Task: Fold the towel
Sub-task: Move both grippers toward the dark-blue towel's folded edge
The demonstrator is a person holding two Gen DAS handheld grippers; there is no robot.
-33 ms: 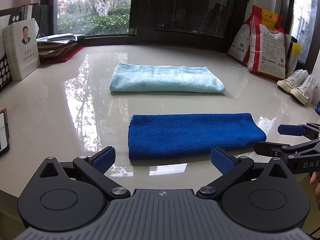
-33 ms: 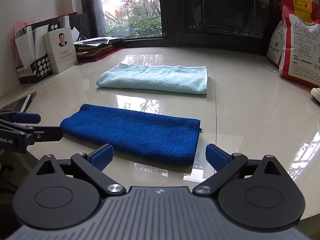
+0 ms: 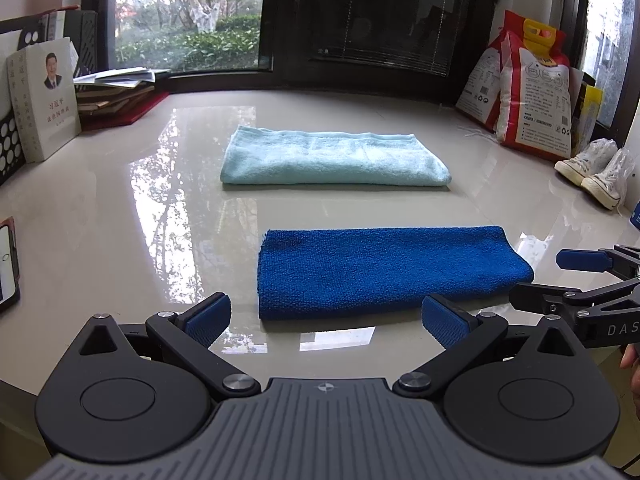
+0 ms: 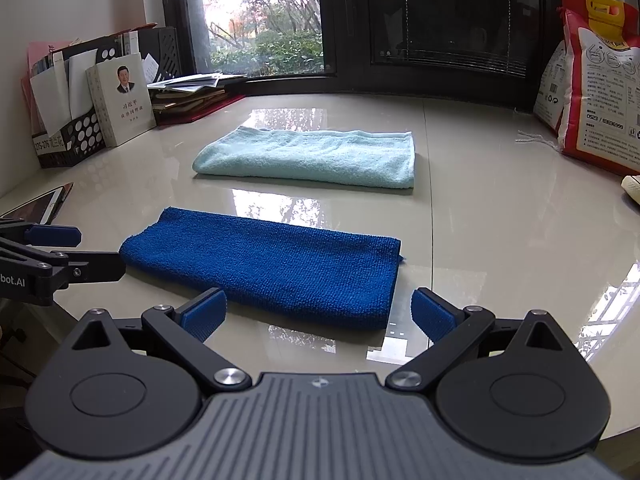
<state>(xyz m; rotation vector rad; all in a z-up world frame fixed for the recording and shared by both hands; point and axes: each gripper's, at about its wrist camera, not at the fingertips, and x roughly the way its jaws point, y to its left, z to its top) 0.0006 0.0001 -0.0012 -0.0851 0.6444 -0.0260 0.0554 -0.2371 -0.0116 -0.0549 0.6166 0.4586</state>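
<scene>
A dark blue towel (image 3: 384,268) lies folded into a long strip on the glossy table, near the front edge; it also shows in the right wrist view (image 4: 272,264). A light blue towel (image 3: 332,156) lies folded behind it, also seen in the right wrist view (image 4: 316,156). My left gripper (image 3: 326,318) is open and empty, just in front of the dark towel's left end. My right gripper (image 4: 318,314) is open and empty, in front of the towel's right end. Each gripper shows at the edge of the other's view: the right one (image 3: 576,276), the left one (image 4: 60,252).
Books and a file rack (image 4: 88,116) stand at the back left. Rice bags (image 3: 528,92) and bagged sneakers (image 3: 596,168) sit at the back right. A phone (image 3: 8,264) lies at the left table edge. The table (image 3: 120,216) is reflective.
</scene>
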